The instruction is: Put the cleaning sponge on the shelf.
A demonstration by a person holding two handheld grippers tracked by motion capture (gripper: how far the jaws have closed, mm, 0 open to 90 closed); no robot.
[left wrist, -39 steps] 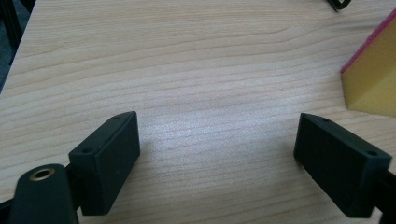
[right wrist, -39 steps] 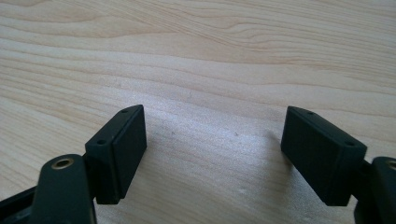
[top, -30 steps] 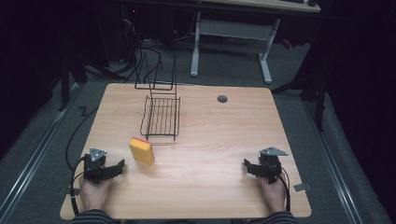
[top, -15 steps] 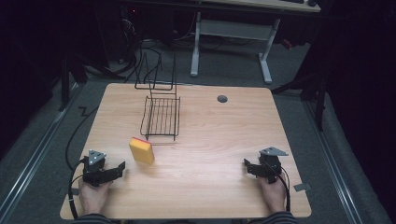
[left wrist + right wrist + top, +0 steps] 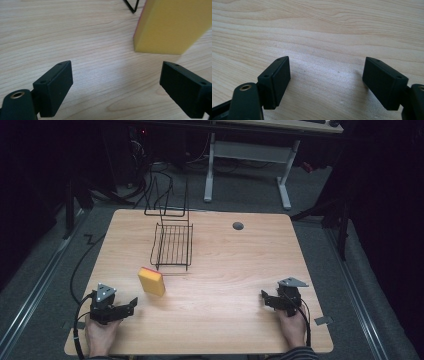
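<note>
Left hand-held gripper (image 5: 131,303): jaws apart, just been opening, nothing between them; aimed at the sponge.
Yellow rectangular sponge with a pink backing (image 5: 151,281): lies on the light wooden worktop (image 5: 225,270), just before the black wire rack (image 5: 173,246); approach squarely and straddle its narrow sides before closing.
Right hand-held gripper (image 5: 263,296): jaws apart, empty, resting well away.

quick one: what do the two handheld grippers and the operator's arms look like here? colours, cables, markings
Both the left gripper and the right gripper are matte black, each topped by a grey three-cornered plate. Their jaws are flat rectangular black blocks with small screw holes. A black cable trails from each. A striped sleeve cuff shows at the right wrist.
</note>
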